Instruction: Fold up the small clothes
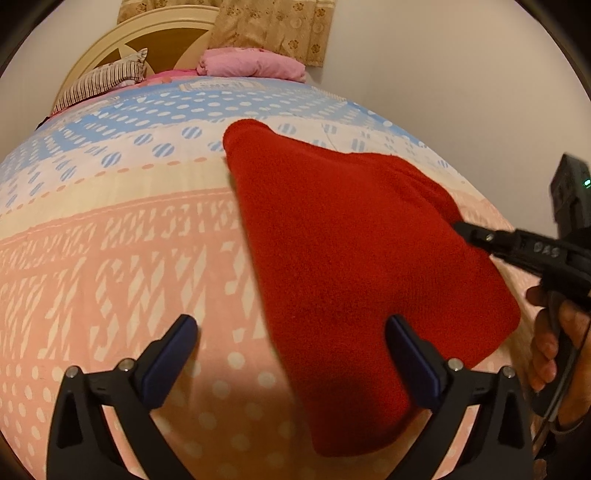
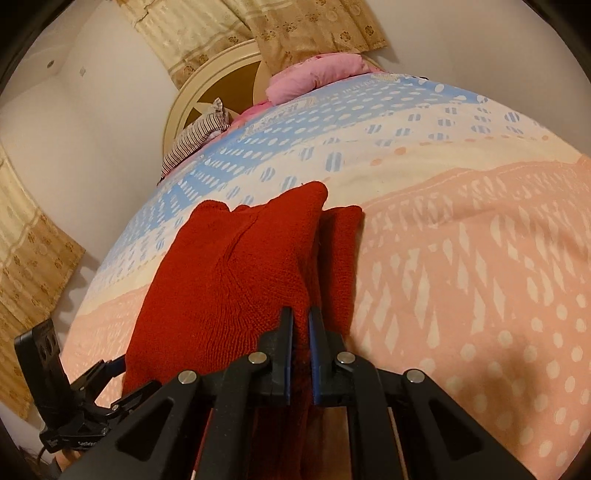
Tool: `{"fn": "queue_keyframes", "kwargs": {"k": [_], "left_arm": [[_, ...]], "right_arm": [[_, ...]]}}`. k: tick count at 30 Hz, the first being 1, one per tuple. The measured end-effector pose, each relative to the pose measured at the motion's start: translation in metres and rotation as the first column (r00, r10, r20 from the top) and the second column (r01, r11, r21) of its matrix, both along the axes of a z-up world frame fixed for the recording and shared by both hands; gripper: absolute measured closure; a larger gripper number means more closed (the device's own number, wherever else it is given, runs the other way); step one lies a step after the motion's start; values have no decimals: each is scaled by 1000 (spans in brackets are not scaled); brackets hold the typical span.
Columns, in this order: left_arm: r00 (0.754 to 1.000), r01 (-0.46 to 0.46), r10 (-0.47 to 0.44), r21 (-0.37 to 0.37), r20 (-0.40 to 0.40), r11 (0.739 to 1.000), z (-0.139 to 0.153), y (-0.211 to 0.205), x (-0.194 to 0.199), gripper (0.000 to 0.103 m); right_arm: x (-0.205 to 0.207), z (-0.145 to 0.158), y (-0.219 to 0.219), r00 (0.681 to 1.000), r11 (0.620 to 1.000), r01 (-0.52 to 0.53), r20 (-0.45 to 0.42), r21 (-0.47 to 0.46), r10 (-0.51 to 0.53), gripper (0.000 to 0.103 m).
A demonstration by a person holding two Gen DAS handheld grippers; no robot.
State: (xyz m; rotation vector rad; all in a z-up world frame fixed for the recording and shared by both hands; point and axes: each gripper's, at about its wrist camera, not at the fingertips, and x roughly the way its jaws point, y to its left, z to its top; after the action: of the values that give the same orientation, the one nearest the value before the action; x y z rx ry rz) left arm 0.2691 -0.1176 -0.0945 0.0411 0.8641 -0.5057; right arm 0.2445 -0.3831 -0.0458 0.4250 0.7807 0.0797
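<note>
A red knit garment (image 1: 351, 258) lies spread on the patterned bedsheet (image 1: 110, 258). My left gripper (image 1: 290, 326) hovers open and wide over its near left edge; the right finger is above the cloth, the left finger above bare sheet, nothing pinched. In the left wrist view my right gripper (image 1: 461, 228) reaches in from the right and bites the garment's right edge. In the right wrist view the right gripper (image 2: 300, 315) is shut on a raised fold of the red garment (image 2: 229, 266). The left gripper (image 2: 123, 376) shows at the lower left by the garment's corner.
At the head of the bed lie a folded pink blanket (image 1: 251, 64) and a striped pillow (image 1: 99, 79) against a cream headboard (image 1: 166, 40). A beige curtain (image 1: 273, 26) hangs behind. A hand (image 1: 561, 332) holds the right gripper's handle. White wall stands to the right.
</note>
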Motion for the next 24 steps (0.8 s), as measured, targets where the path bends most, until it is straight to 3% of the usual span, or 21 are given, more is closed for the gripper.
{"fn": "queue_keyframes", "kwargs": {"k": [3, 6, 8, 9, 10, 13, 15, 17, 18, 20, 24], "left_arm": [[1000, 6, -6, -1, -1, 1000, 0, -1, 0, 0], [1000, 11, -11, -3, -3, 1000, 0, -2, -1, 0], [1000, 10, -10, -15, 7, 1000, 2, 0, -3, 0], [1000, 9, -9, -30, 17, 1000, 4, 2, -5, 0], [1000, 7, -6, -40, 24, 999, 5, 4, -4, 0], [999, -25, 29, -96, 37, 995, 9, 17, -5, 0], [998, -61, 61, -131, -2, 990, 6, 25, 1, 0], [998, -54, 46, -153, -53, 987, 1, 26, 8, 0], [997, -51, 42, -153, -64, 987, 0, 25, 10, 0], [998, -42, 35, -117, -60, 992, 0, 18, 9, 0], [999, -19, 18, -34, -30, 999, 0, 4, 4, 0]], "right_arm": [[-13, 26, 11, 998, 998, 17, 66, -66, -12, 88], [-23, 54, 35, 985, 993, -41, 163, -109, 58, 84], [-21, 61, 57, 972, 984, -130, 182, -120, 150, 65], [-18, 61, 65, 966, 978, -169, 177, -120, 189, 49], [-14, 57, 73, 960, 971, -206, 166, -116, 224, 45], [-3, 37, 84, 960, 959, -244, 107, -144, 260, 45], [3, 21, 78, 971, 960, -227, 39, -165, 237, 46], [7, 5, 64, 984, 957, -181, -39, -228, 176, 65], [6, 2, 56, 982, 963, -191, -36, -188, 188, 67], [2, 2, 46, 978, 966, -209, -41, -150, 205, 67], [3, 6, 55, 966, 939, -256, -77, -227, 245, 67]]}}
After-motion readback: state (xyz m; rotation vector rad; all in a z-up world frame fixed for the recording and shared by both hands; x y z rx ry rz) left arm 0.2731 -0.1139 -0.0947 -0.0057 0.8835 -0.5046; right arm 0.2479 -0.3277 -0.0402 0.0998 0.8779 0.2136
